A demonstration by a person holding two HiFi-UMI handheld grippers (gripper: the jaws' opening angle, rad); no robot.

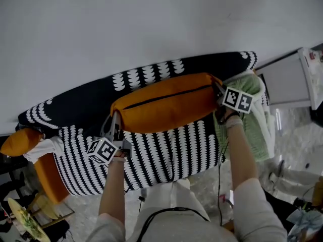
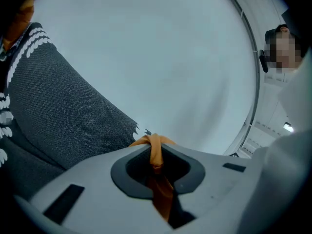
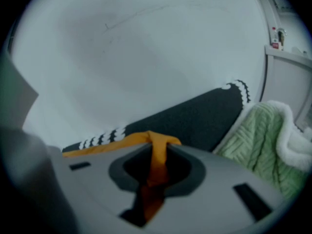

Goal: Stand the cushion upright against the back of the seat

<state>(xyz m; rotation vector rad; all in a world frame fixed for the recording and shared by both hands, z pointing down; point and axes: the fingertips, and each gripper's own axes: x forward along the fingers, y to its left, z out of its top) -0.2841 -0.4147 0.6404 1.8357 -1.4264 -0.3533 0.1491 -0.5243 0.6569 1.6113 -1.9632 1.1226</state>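
Note:
An orange cushion (image 1: 166, 107) with a dark zip along its top edge stands on edge over a seat (image 1: 161, 155) covered in black cloth with white leaf marks. It leans toward the black seat back (image 1: 151, 77). My left gripper (image 1: 115, 121) pinches the cushion's lower left corner, and a fold of orange cloth (image 2: 155, 152) shows between the jaws. At the cushion's right end my right gripper (image 1: 218, 91) is shut on the corner, with orange fabric (image 3: 157, 155) squeezed between its jaws.
A green knitted blanket (image 1: 252, 120) with a white lining hangs over the seat's right arm. A second orange cushion (image 1: 20, 141) sits at the seat's left end. The white wall (image 1: 151, 24) rises behind. White furniture (image 1: 298, 79) stands at right.

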